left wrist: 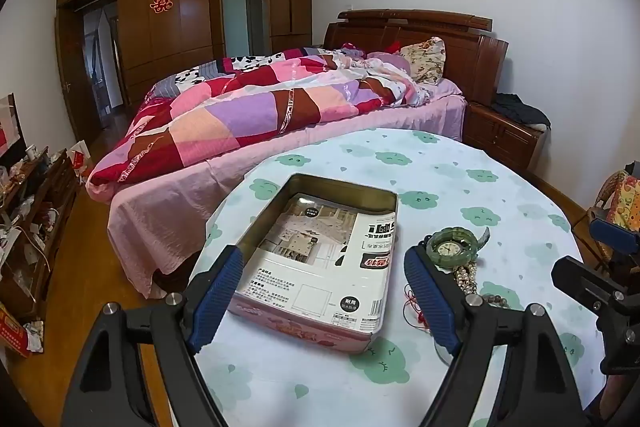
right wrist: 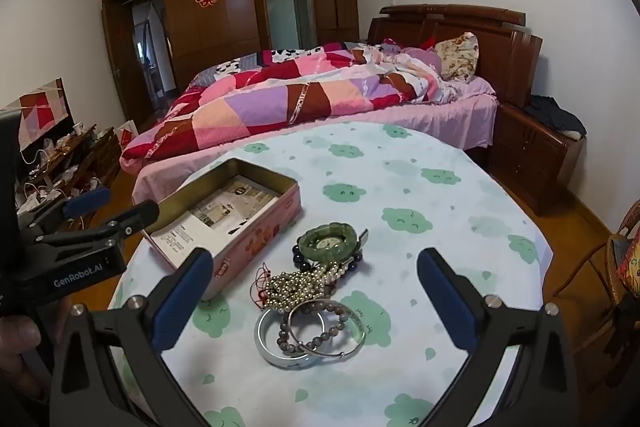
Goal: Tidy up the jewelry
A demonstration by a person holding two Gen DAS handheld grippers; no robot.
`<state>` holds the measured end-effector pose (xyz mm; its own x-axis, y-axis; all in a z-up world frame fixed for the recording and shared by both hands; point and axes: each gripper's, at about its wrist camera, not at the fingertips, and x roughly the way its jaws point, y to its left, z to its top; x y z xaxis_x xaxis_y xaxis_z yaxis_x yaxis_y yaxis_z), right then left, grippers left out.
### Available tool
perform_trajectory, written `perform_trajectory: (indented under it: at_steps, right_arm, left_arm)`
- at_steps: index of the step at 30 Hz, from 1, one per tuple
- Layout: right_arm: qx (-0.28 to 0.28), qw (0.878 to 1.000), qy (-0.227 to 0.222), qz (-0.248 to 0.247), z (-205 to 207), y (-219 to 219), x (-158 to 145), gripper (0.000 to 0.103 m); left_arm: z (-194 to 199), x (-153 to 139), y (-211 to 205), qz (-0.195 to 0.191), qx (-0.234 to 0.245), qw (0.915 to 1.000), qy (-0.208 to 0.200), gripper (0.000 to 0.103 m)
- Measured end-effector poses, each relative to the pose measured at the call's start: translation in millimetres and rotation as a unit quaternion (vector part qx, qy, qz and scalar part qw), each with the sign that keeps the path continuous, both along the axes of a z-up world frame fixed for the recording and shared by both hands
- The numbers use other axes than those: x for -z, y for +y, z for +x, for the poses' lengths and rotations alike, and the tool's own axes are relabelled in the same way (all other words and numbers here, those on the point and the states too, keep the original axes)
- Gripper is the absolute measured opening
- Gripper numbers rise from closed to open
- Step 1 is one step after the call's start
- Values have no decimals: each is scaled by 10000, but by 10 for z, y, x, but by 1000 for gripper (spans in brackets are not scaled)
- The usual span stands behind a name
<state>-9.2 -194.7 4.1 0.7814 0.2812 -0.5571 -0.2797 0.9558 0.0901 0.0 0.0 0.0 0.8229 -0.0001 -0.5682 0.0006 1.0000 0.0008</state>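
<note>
Nothing picked yet: both your claws (left wrist: pixel 324 291) (right wrist: pixel 316 291) gape wide, empty. Next, grasp the silver bangle (right wrist: pixel 280 341) beside the tin (right wrist: pixel 256 227).

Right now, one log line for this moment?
left gripper open over tin | right gripper open over jewelry pile | tin holds paper only

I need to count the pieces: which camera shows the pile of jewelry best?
The right wrist view: the pile of jewelry lies whole between its open fingers. In the left wrist view only the round green jade watch shows clearly; the left gripper's right finger hides most.
</note>
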Motion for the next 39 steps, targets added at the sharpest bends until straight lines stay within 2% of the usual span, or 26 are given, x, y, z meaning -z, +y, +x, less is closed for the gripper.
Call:
perform_trajectory:
  at_steps: [39]
  right_arm:
    - [4, 10000, 15, 21, 19, -20, -5, 103]
  left_arm:
    - [-6, 1, 9, -3, 4, 10000, 3, 83]
